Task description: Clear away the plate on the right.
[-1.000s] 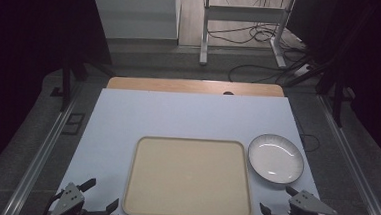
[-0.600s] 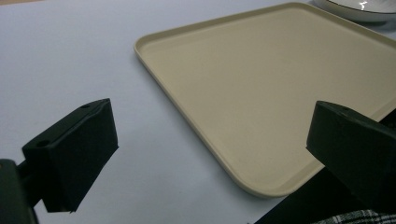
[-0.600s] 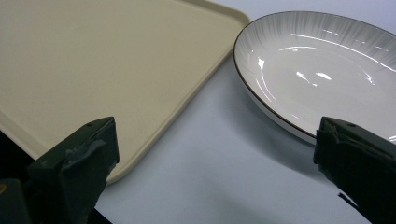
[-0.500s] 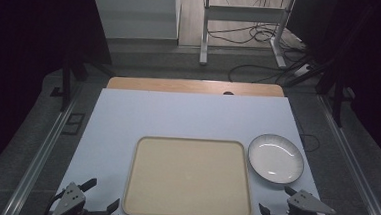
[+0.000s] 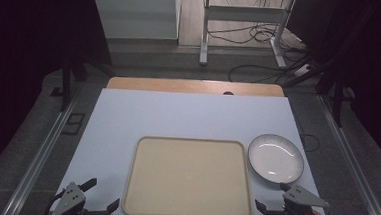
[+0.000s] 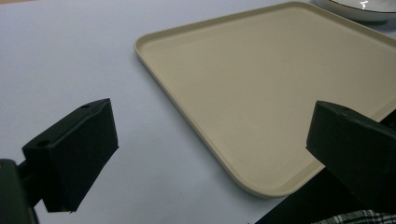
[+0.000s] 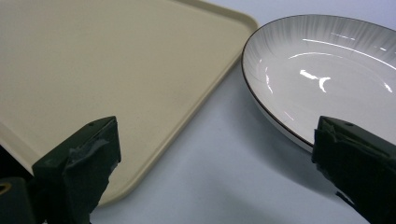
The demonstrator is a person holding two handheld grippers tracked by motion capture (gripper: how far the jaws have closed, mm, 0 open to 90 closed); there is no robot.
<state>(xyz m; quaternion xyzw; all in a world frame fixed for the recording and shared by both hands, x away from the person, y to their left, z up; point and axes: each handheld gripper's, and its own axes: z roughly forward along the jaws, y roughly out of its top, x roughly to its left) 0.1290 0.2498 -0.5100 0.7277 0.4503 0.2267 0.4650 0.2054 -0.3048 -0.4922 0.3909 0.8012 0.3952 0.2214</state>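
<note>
The white plate sits untouched on the bench, just right of the empty beige tray, with the right gripper just near of it and the left gripper at the tray's near-left corner, both spread apart holding nothing, so everything looks yet to be done.

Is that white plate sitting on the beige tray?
No, in the high view the plate rests on the white table just right of the tray, beside its far right corner, not on it.
</note>
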